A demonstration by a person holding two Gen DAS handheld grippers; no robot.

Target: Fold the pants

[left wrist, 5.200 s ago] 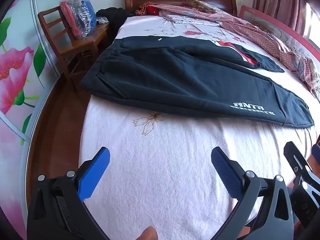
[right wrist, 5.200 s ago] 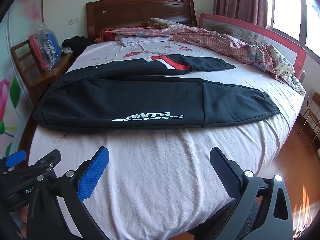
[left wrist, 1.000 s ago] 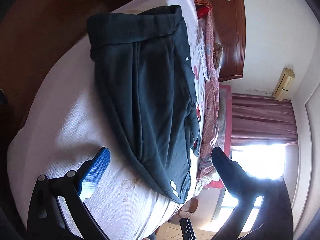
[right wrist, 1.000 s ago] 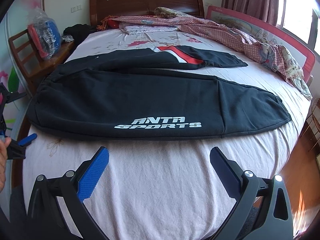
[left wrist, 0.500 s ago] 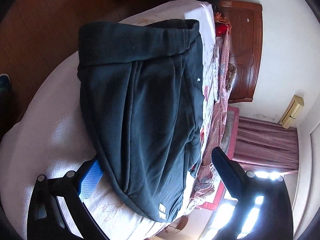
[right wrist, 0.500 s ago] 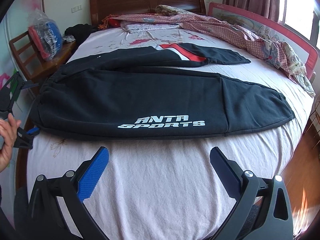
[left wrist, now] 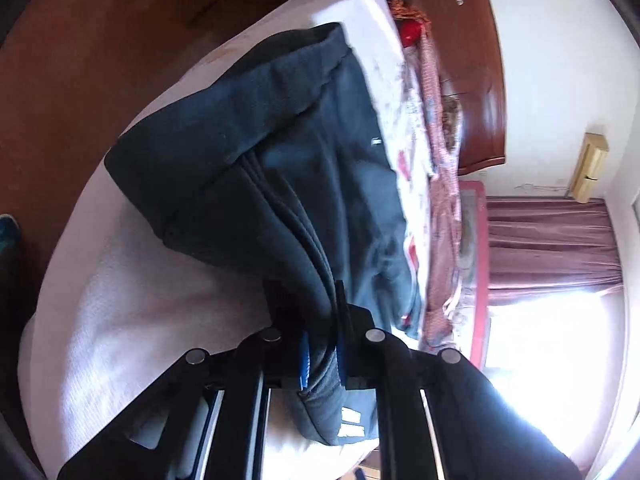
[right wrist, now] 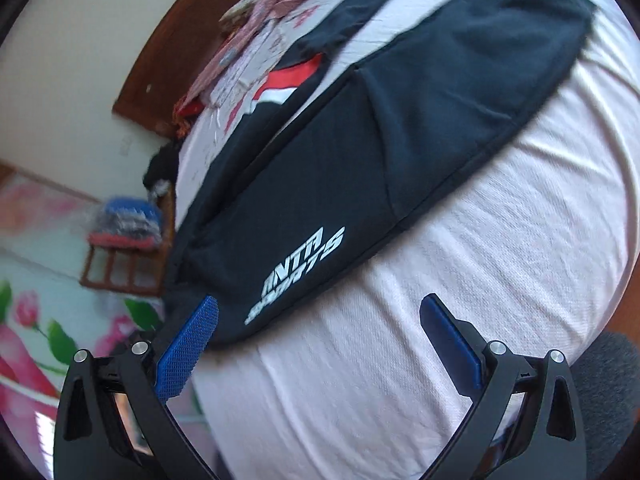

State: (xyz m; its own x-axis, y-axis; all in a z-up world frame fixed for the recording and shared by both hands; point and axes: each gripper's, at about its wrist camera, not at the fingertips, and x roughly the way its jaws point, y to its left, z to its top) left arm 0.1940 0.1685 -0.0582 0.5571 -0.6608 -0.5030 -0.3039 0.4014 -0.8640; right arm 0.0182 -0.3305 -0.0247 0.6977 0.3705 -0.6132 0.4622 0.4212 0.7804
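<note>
Black sweatpants with a white ANTA SPORTS print lie spread across the bed. My left gripper is shut on the near edge of the pants, close to the waistband end, with cloth bunched between its blue pads. My right gripper is open and empty, tilted, just in front of the near leg beside the print. The far leg with a red and white panel lies behind.
The bed has a pale pink sheet. A patterned quilt lies along the far side by the wooden headboard. A wooden chair with bagged clothes stands beside the bed. Wooden floor borders the bed.
My left gripper has closed on the near edge of the pants; it was open half a second ago. My right gripper has rolled to one side and moved closer to the near leg.
</note>
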